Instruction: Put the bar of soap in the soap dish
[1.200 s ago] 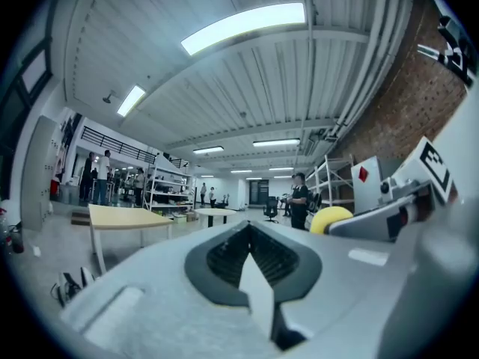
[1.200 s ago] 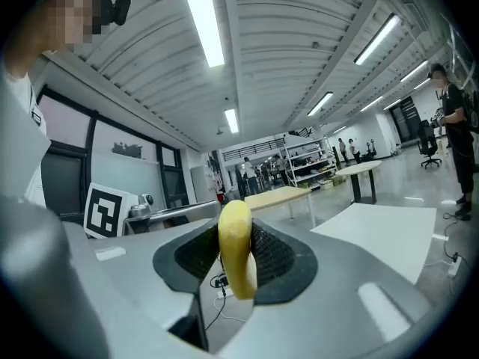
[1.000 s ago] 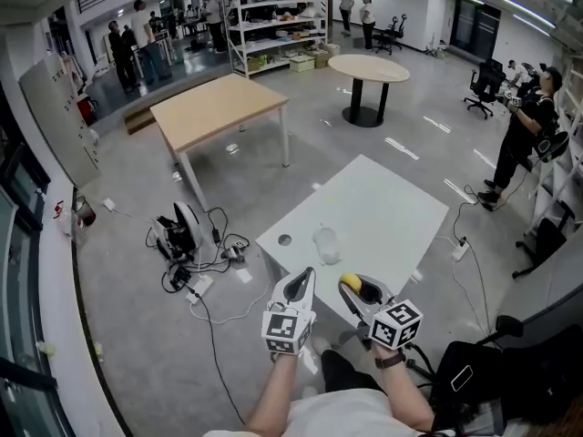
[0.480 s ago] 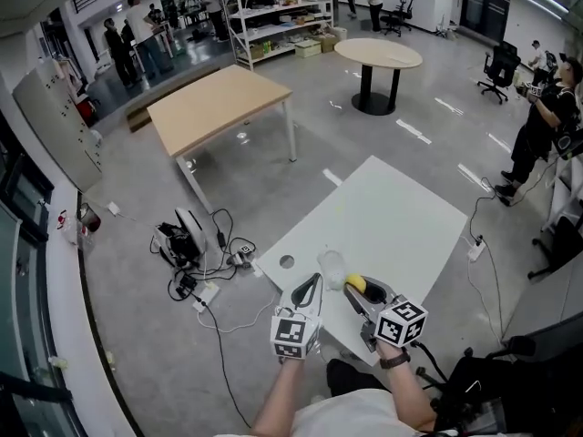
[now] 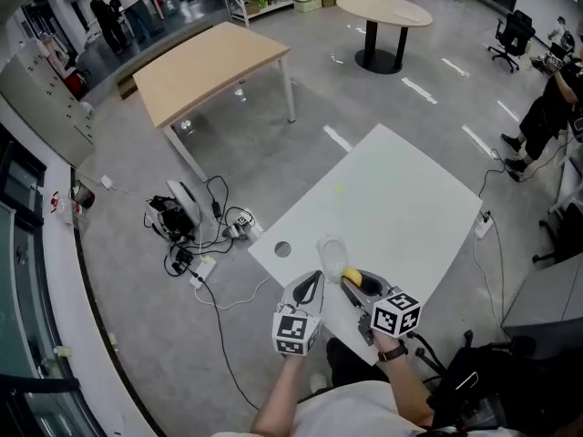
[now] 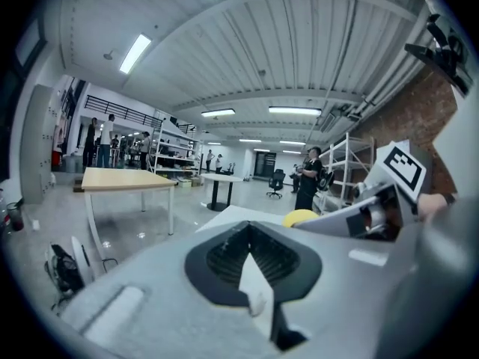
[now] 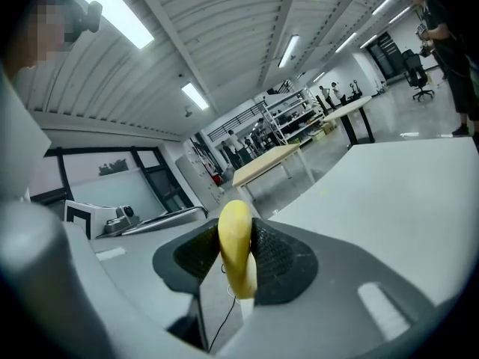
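A yellow bar of soap stands on edge between the black pads of my right gripper, which is shut on it. It hangs over the near corner of the white table, just right of and nearer than a clear soap dish. My left gripper is beside it on the left, over the table's near edge, its tips together and holding nothing. From the left gripper view, the soap shows off to the right.
A round cable hole is at the table's left corner, and a small yellow speck lies farther out. Cables and a power strip lie on the floor to the left. A wooden table stands beyond, and a person at the right.
Both grippers have come down and forward over the table's near corner, so the soap is closer to the dish. The right gripper's hold on the soap is the same.
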Available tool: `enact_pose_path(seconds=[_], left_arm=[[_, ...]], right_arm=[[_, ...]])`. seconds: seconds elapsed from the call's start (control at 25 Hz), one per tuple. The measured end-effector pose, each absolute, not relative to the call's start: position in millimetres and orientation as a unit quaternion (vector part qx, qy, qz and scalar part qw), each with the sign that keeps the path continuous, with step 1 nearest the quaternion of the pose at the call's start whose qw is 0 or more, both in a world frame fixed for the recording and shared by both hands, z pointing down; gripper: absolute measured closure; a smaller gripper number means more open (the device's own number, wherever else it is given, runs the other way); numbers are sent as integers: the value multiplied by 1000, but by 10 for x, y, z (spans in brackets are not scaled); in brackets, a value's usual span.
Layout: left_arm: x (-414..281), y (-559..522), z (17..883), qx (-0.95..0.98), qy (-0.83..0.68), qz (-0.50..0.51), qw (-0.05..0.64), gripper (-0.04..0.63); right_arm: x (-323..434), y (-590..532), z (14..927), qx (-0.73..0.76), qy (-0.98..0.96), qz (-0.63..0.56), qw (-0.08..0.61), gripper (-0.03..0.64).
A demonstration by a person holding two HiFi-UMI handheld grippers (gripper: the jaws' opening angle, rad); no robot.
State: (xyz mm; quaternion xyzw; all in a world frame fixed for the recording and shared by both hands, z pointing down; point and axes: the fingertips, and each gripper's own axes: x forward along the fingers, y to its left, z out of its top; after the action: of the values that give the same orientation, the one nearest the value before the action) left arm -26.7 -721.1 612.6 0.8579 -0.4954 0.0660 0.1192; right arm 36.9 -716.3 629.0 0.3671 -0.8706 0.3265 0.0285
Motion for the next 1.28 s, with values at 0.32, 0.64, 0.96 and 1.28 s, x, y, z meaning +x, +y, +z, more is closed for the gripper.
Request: enact_pose_path(seconds=[0.32,0.64,0.96,1.28], left_arm=[[-270,-7418,6452,847,-500,81,159,595],[-374,-7572,6832,833,-514,99,181,595],[-256,-7512,7129,820,-508,121,233,595],[-233,-7453,7253,813,-508,131,253,595]], right_arm=[[284,-7435,6742,358,-860,354,80,488],[185,-7641,7126,338,-858,369,115,488],[176,-7727,7452,325,-848,399,129,488],[35,-7954,7605,304,-859,374,171,488]])
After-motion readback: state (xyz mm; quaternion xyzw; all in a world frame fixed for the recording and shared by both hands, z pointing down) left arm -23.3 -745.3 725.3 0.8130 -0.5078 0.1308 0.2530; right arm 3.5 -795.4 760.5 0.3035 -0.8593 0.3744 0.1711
